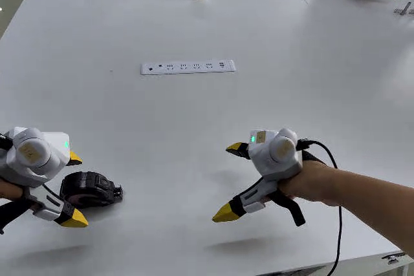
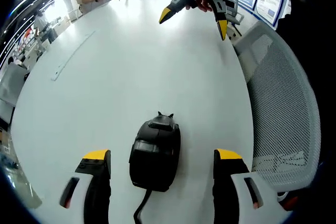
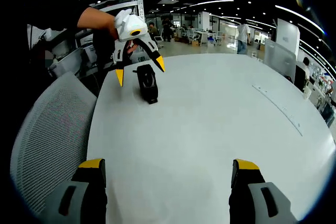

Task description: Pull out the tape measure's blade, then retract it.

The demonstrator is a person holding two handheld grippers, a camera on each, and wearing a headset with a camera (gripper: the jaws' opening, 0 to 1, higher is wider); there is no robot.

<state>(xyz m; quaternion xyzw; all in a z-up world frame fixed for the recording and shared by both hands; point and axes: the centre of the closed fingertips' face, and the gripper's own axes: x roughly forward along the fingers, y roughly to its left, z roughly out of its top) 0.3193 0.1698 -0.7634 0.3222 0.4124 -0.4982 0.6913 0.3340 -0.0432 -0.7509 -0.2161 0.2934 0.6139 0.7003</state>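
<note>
Hazard: the left gripper [image 1: 74, 188], jaws spread wide and bracketing the tape measure [image 2: 155, 153] without touching it, may close on the rounded shell alone, so the case could skid or twist on the smooth white table [image 1: 194, 114] once the blade is drawn. The right gripper [image 1: 226, 181], jaws likewise spread and holding nothing, stands well apart from the hook end and could miss so small a tab. Item: tape measure, black, compact rounded case, blade wound in, mouth facing away from the left gripper toward the right, thin strap trailing back between the left jaws.
</note>
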